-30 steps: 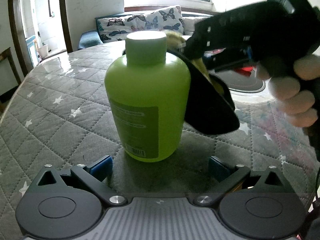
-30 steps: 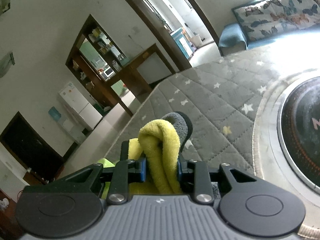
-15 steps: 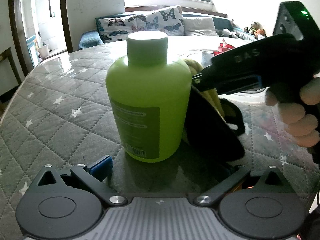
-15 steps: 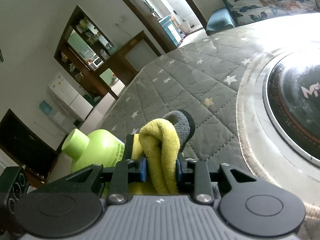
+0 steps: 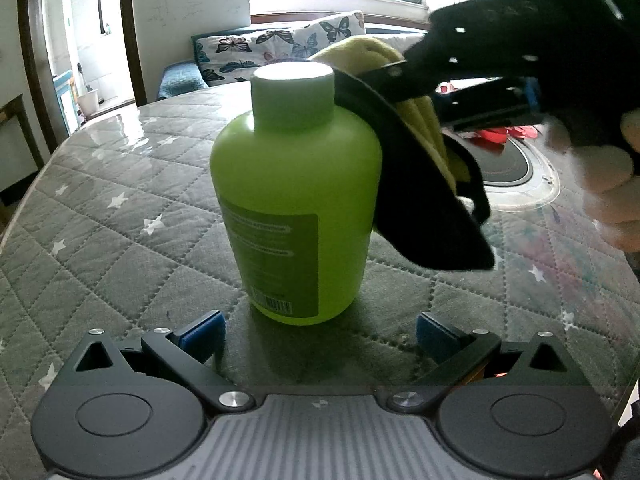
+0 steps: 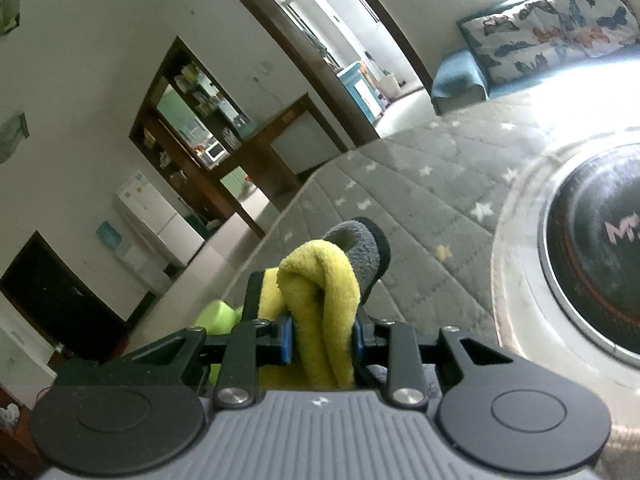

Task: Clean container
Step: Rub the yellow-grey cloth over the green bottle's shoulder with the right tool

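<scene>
Green bottle (image 5: 296,200) stands upright on the bench (image 5: 100,240); right hand-held gripper (image 6: 322,338), clamped on a yellow cloth (image 6: 320,304), wipes its 2 o'clock shoulder, while left hand-held gripper (image 5: 320,332) gapes empty at 6 o'clock.

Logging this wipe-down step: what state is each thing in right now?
Lime-green plastic bottle: upright on the quilted table cover, cap on.
Yellow-and-grey microfibre cloth: bunched, clamped, against the bottle's shoulder.
Right gripper: shut on the cloth.
Left gripper: open, short of the bottle.

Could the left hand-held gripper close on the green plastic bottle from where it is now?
Probably yes. The left hand-held gripper is open, and the upright green plastic bottle stands just ahead of its fingers with only bare quilted table cover between them.
</scene>
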A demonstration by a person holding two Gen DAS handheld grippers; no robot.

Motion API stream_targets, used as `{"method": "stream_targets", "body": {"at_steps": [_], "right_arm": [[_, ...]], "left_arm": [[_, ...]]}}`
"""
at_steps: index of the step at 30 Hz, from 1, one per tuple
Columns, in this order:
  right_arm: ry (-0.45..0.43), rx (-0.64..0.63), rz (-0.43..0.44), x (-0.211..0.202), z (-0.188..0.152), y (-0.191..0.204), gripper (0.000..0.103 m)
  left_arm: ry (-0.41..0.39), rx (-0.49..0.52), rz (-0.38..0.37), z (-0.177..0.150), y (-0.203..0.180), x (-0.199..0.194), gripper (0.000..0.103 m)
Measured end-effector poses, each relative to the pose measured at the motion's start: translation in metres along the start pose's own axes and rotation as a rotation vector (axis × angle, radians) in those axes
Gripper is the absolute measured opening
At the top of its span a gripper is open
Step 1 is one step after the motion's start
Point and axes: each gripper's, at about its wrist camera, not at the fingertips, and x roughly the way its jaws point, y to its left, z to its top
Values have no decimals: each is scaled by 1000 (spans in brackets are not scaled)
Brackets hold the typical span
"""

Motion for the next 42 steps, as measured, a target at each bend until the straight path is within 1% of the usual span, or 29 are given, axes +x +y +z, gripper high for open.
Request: {"method": "stream_targets", "body": {"at_steps": [3, 7, 16, 33, 38, 42], "right_arm": [[2, -5, 2, 6, 5, 1, 27], [29, 0, -7, 18, 4, -4, 28], [97, 33, -49, 33, -15, -24, 28], [96, 43, -74, 23, -28, -19, 27], [100, 38, -67, 18, -33, -15, 27], [83, 47, -56, 13, -33, -13, 27]], "left_arm": [[1, 0, 0, 2, 0, -2, 103], [0, 1, -1, 2, 0, -2, 103], [0, 2, -1, 1, -1, -1, 103], [4, -24, 31, 0, 3, -2, 103], [4, -21, 33, -1, 1, -3, 103], [3, -22, 34, -1, 1, -2, 103]]}}
